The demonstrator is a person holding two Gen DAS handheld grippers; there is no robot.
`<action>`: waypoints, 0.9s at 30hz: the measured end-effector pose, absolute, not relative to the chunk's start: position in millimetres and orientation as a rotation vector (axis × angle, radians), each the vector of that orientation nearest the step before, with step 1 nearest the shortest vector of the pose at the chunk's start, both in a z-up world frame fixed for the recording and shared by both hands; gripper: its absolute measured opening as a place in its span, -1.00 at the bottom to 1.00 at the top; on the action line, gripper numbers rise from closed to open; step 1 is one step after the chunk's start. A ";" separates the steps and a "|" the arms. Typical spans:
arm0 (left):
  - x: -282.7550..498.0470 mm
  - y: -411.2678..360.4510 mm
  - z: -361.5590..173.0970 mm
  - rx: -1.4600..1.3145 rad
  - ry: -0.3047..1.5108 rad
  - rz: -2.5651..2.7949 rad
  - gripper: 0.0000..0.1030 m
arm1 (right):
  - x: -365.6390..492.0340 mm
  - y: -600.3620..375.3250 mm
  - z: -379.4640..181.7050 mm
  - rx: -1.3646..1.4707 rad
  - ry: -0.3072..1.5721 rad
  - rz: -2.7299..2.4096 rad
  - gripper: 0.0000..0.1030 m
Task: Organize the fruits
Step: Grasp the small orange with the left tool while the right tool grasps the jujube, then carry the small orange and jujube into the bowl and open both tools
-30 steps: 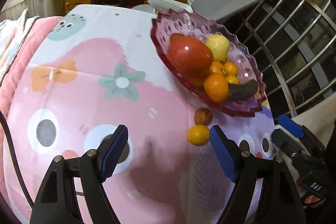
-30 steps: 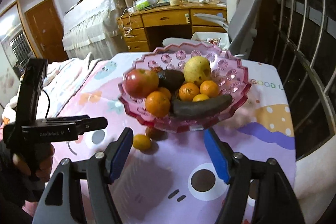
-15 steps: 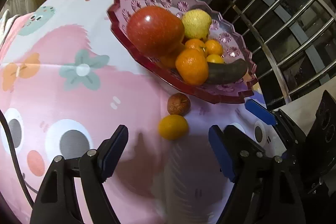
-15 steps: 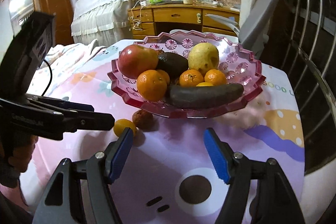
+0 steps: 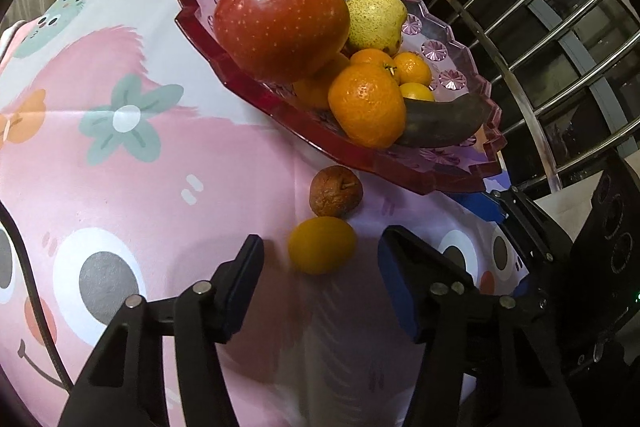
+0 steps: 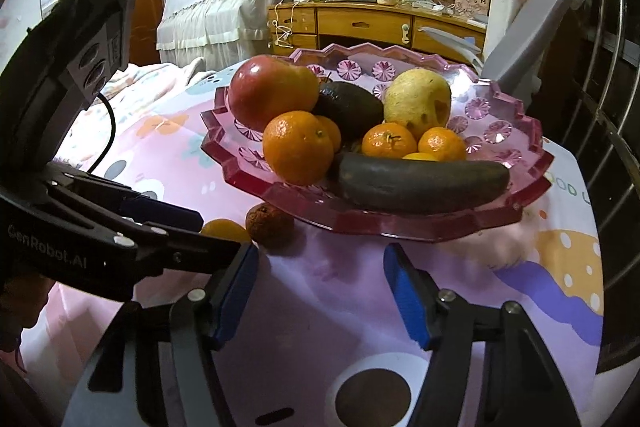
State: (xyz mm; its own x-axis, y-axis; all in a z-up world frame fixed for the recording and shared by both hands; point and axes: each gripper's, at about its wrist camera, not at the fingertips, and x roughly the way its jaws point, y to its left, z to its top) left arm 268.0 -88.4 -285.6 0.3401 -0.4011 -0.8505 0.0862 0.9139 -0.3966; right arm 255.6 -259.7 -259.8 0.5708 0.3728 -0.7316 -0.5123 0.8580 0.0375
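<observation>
Orange small fruit [image 5: 322,245] lies at lower centre between my left gripper [image 5: 320,273] fingers, spread apart; my right gripper [image 6: 318,285] also gapes, holding nothing.

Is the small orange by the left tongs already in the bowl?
No, the small orange lies on the cloth outside the bowl.

In the right wrist view, the black left gripper [image 6: 192,227] hides most of the small loose orange fruit [image 6: 225,229] on the cloth.
</observation>
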 end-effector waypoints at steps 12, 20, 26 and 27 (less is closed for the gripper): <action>272.2 -81.5 -290.4 -0.338 1.189 -0.355 -0.35 | 266.2 -249.1 -262.5 -0.186 0.825 0.540 0.24; 271.4 -62.5 -283.2 -0.361 1.171 -0.329 -0.35 | 268.2 -235.3 -267.1 -0.194 0.836 0.567 0.24; 271.5 -46.9 -277.9 -0.362 1.163 -0.313 -0.35 | 269.6 -219.2 -271.2 -0.209 0.847 0.577 0.15; 271.6 -44.9 -277.1 -0.358 1.163 -0.309 -0.35 | 270.1 -216.2 -271.9 -0.216 0.842 0.584 0.11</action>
State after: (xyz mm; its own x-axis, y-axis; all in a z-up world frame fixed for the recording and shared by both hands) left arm 271.6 -44.9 -277.1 0.3664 -0.4161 -0.8322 0.0514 0.9021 -0.4284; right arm 270.1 -216.2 -271.9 0.5209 0.4003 -0.7540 -0.5658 0.8232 0.0461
